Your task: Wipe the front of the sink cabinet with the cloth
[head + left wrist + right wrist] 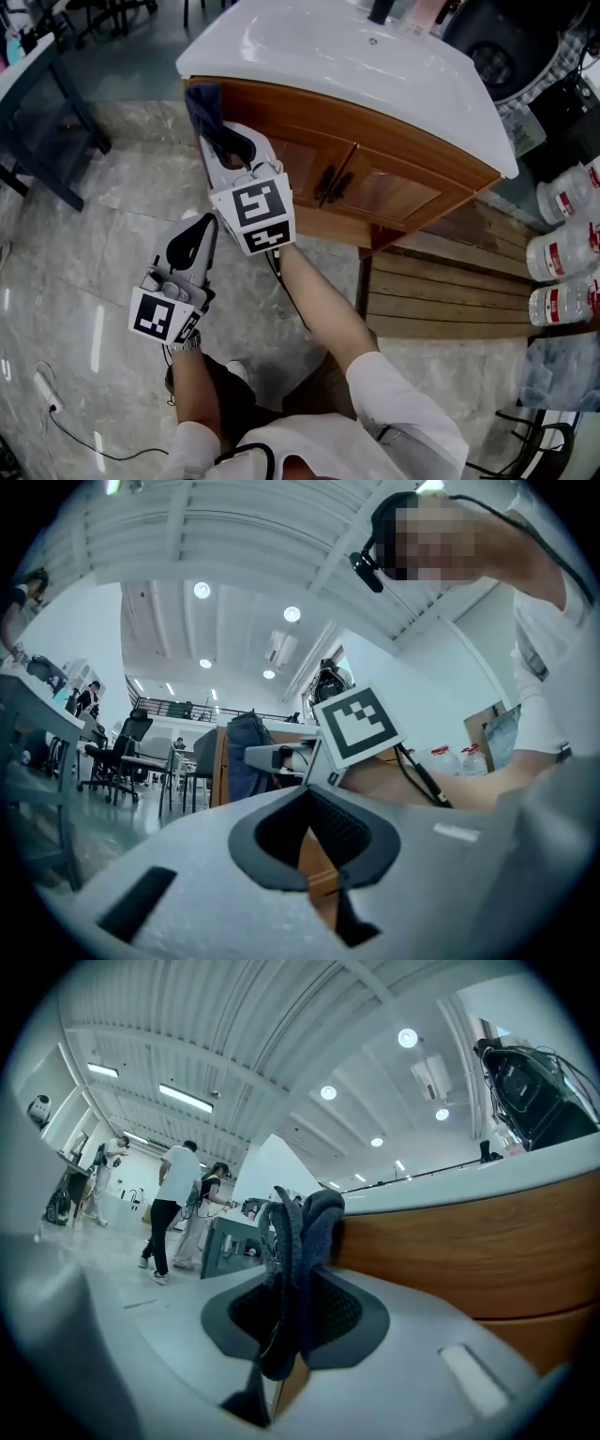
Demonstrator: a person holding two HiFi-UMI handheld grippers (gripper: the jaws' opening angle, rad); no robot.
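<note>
- Right gripper view: dark cloth (300, 1232) is clamped in the right gripper's (286, 1335) closed jaws, at the top left corner of the wooden cabinet front (487, 1251), just under the white basin rim (469, 1180).
- Risk: the cloth is bunched narrow, so bare gripper plastic could scrape the wood. It may also snag on the door handles (328, 183).
- Left gripper (192, 246): jaws together, empty, held well clear.

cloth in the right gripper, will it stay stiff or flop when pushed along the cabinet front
Probably floppy: the cloth folds and droops where the right gripper pinches it. Likely light, and apt to bunch against the cabinet rather than slide flat.
</note>
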